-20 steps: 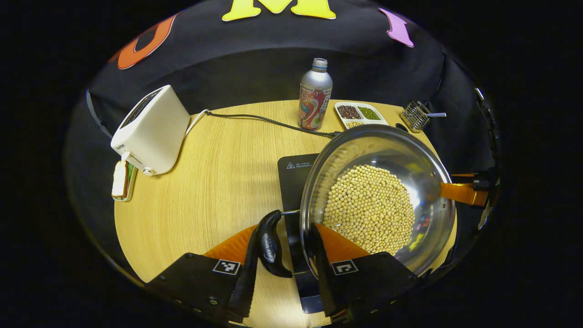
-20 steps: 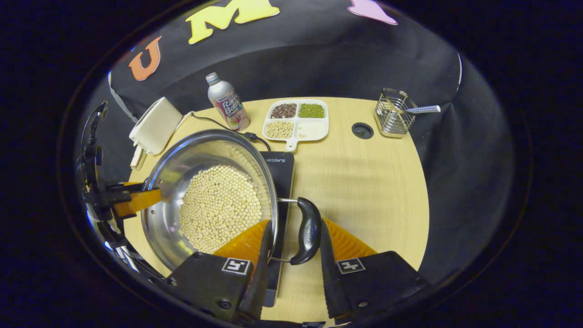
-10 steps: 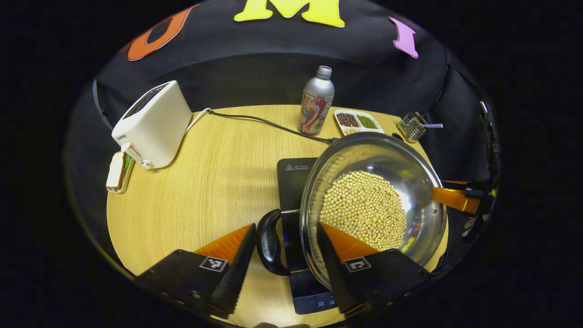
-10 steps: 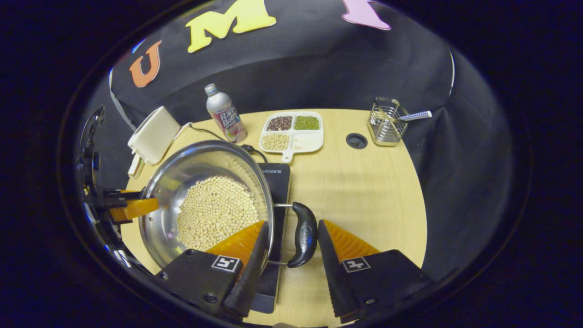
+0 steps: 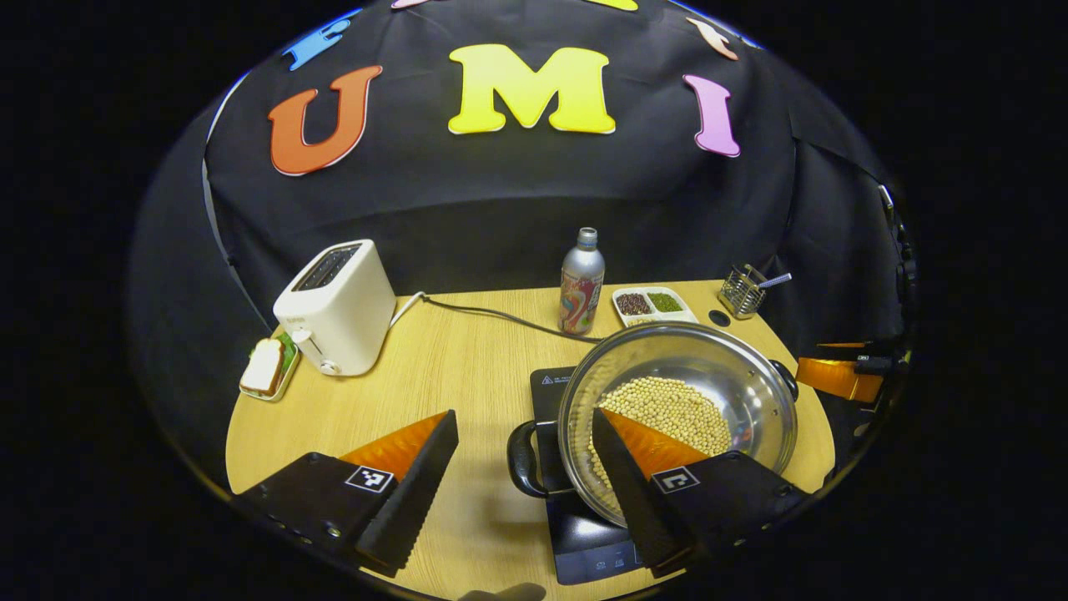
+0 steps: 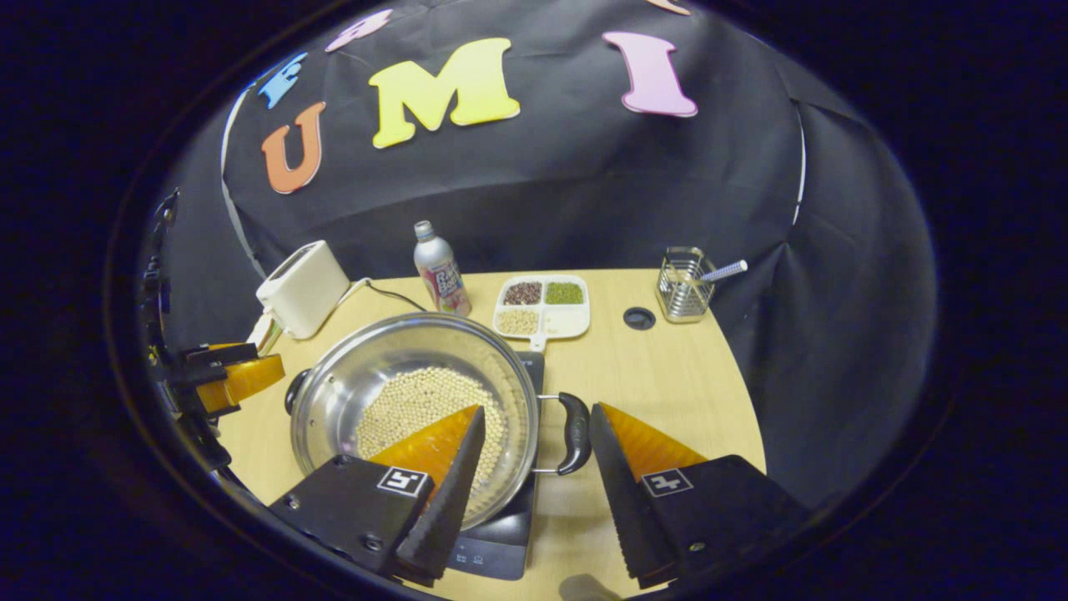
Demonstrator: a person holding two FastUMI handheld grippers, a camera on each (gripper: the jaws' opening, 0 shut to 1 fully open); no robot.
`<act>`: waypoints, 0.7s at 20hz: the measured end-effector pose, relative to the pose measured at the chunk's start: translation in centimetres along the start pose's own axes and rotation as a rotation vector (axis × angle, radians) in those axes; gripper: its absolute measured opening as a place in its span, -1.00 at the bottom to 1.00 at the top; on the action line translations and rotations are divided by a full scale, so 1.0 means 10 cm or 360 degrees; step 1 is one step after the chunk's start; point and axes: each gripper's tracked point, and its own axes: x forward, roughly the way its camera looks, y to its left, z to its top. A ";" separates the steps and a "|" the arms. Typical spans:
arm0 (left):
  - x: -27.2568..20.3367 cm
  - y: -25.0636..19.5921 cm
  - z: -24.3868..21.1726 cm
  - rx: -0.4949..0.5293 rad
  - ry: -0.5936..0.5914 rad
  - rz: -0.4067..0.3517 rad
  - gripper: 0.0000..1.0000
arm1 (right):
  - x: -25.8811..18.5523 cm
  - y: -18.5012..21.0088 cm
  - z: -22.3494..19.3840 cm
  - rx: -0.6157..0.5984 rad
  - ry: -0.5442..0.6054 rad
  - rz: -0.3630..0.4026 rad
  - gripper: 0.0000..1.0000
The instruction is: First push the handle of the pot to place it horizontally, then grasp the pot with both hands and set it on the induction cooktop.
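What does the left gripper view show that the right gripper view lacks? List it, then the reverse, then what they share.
Left gripper view: bread on a small plate beside the toaster, the toaster's top slots, and the right gripper beyond the pot.
Right gripper view: all four compartments of the tray with its short handle, and the left gripper past the pot.
Shared: pot of beans on the cooktop, bottle, wire basket, table.

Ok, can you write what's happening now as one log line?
pot on cooktop | beans inside | left claw open, off handle | right claw open, off handle
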 end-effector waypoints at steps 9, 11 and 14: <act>-0.59 0.14 0.27 0.0018 -0.0212 -0.0004 0.93 | -0.61 0.42 0.36 -0.0127 -0.0247 -0.0021 0.57; -0.79 0.24 0.45 0.0041 -0.0304 0.0005 0.92 | -0.83 0.52 0.52 -0.0157 -0.0335 -0.0043 0.58; -1.13 0.35 0.72 0.0050 -0.0441 0.0007 0.92 | -1.23 0.71 0.83 -0.0191 -0.0503 -0.0056 0.58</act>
